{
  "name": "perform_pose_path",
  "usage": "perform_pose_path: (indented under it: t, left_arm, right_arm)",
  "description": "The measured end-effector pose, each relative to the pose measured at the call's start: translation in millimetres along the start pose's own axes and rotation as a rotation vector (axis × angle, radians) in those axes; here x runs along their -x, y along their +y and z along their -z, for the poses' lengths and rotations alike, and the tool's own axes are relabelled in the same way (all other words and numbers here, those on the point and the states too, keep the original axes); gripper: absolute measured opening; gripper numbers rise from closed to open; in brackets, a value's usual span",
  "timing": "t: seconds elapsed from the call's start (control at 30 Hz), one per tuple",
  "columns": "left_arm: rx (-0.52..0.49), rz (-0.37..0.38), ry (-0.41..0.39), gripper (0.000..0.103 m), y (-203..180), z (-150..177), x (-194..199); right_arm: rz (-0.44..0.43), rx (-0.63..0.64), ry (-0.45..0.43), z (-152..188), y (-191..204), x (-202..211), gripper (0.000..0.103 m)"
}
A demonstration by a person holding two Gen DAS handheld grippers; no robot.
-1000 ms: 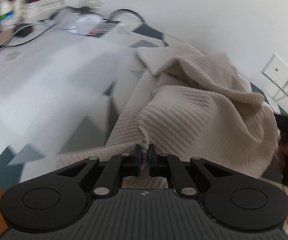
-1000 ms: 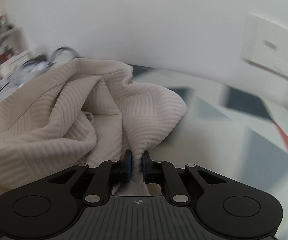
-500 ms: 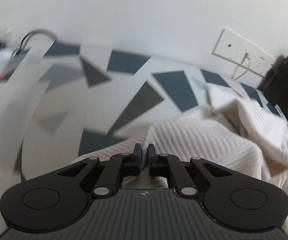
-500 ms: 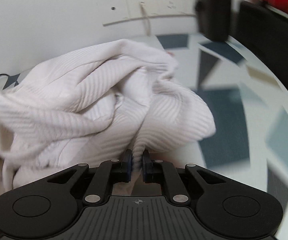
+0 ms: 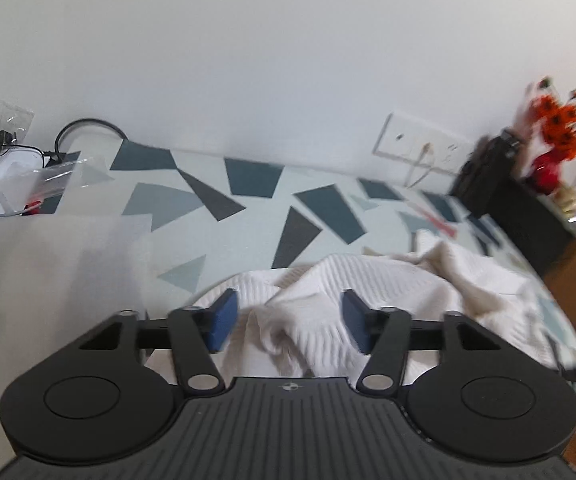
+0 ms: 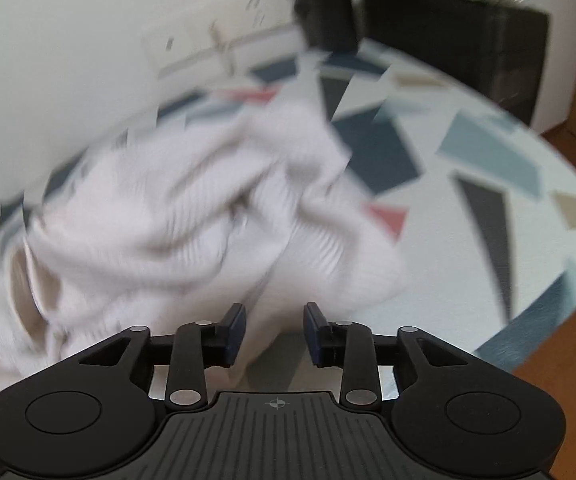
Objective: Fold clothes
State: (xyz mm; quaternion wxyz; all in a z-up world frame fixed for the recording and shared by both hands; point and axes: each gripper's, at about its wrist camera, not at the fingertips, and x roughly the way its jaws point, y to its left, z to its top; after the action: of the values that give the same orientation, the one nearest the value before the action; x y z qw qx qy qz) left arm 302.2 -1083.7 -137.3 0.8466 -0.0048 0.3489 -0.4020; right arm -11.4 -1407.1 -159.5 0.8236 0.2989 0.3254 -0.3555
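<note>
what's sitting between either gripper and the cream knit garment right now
Nothing visible. The cream knit garment lies directly ahead of the left gripper and the right gripper; both have just been opening, pads clear of the cloth.

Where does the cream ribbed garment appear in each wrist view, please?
Left wrist: the cream ribbed garment lies low and right of centre, beyond the open left gripper.
Right wrist: it fills the left half, blurred, ahead of the open right gripper.
Shared landmark: the wall socket plate.
</note>
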Motion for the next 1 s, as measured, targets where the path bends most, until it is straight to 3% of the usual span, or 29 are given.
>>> perform_pose_path:
  t: [0.07, 0.17, 0.23, 0.3, 0.4, 0.5, 0.63, 0.77, 0.87, 1.0]
  left_arm:
    - [-0.002, -0.009, -0.039, 0.071, 3, 0, 22]
    - [-0.027, -0.064, -0.115, 0.091, 0, -4, 51]
    - [-0.052, -0.101, -0.166, 0.101, -7, -5, 67]
    - [-0.089, -0.150, -0.209, 0.102, -16, -5, 79]
    - [-0.155, -0.238, -0.234, 0.102, -30, -4, 88]
    - [-0.183, -0.227, -0.278, 0.102, -36, -8, 97]
    - [-0.186, -0.196, -0.311, 0.102, -44, -27, 108]
    - [-0.183, -0.180, -0.352, 0.102, -53, -51, 111]
    - [-0.161, -0.177, -0.364, 0.102, -61, -63, 106]
    - [-0.219, -0.161, -0.300, 0.102, -75, -52, 82]
  right_arm:
    - [0.006, -0.006, -0.052, -18, -1, 18, 0.036]
    - [0.012, 0.054, -0.136, -49, 5, 40, 0.063]
    - [0.016, 0.122, -0.213, -64, 16, 58, 0.093]
    - [0.033, 0.191, -0.298, -77, 30, 78, 0.102]
    - [0.084, 0.269, -0.444, -95, 47, 103, 0.102]
    - [0.102, 0.266, -0.560, -113, 53, 126, 0.102]
    - [0.060, 0.266, -0.648, -138, 53, 151, 0.102]
    - [-0.002, 0.306, -0.698, -162, 58, 165, 0.102]
    - [0.010, 0.369, -0.728, -173, 66, 162, 0.102]
    - [0.037, 0.491, -0.619, -170, 72, 127, 0.102]
